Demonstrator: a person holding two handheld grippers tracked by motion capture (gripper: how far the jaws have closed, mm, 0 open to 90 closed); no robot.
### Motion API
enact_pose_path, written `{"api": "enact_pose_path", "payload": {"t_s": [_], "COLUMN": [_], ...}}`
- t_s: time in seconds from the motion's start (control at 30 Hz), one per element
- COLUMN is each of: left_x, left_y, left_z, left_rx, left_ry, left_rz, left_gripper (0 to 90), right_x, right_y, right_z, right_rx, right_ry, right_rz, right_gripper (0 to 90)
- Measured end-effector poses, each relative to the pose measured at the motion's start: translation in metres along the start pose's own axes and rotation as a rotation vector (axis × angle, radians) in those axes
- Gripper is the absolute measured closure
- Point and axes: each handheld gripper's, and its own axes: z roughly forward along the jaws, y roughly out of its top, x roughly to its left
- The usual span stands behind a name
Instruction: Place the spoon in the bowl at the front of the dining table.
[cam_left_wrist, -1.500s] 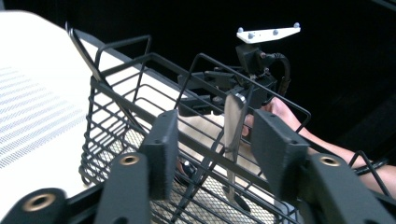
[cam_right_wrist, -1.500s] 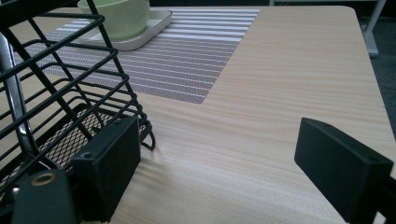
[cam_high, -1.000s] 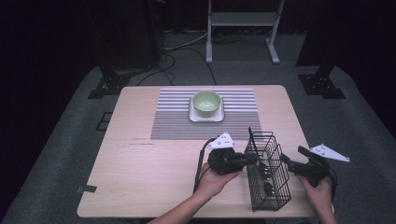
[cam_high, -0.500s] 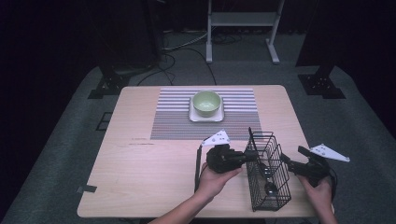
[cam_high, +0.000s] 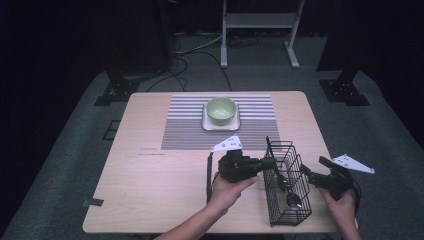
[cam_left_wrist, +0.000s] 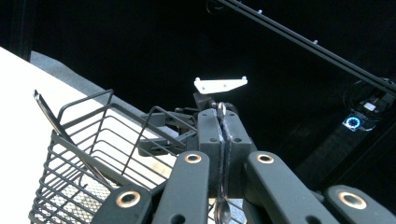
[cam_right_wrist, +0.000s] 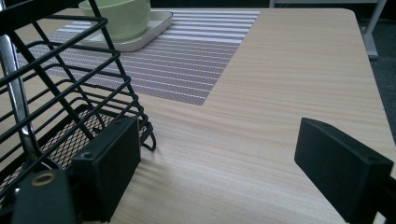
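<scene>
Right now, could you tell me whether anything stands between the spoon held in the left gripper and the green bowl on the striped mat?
The left gripper is shut on a thin metal spoon at the black wire basket. Between there and the green bowl lie bare wooden table and striped placemat; nothing visible blocks the way.

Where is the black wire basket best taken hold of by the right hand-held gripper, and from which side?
Probably the top rim wire on the right wall of the wire basket, coming in level from the right. The basket stands upright, its wires are thin, and the right hand-held gripper is open beside that wall.
</scene>
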Motion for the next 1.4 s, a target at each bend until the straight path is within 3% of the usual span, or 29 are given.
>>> {"api": "enact_pose_path", "payload": {"t_s": [0.4,0.7,0.97,1.2,1.4], "left_x": [-0.002,-0.009,-0.008,-0.010,-0.007], "left_y": [0.014,0.029,0.031,0.039,0.041], "left_z": [-0.013,-0.026,-0.034,-0.044,-0.055], "left_rx": [-0.035,-0.066,-0.084,-0.092,-0.114], "left_ry": [-0.034,-0.034,-0.044,-0.044,-0.046], "left_rz": [-0.040,-0.017,-0.048,-0.032,-0.054], "left_gripper": [89.0,89.0,89.0,89.0,89.0], "right_x": [0.000,0.000,0.000,0.001,0.000], "right_y": [0.000,0.000,0.000,0.000,-0.001], "right_z": [0.000,0.000,0.000,0.001,0.001], "right_rx": [0.000,0.000,0.001,0.006,0.004], "right_ry": [-0.002,-0.002,-0.003,-0.004,-0.005], "right_rz": [-0.002,-0.004,-0.003,-0.003,-0.002], "right_gripper": [13.3,13.3,13.3,13.3,13.3]}}
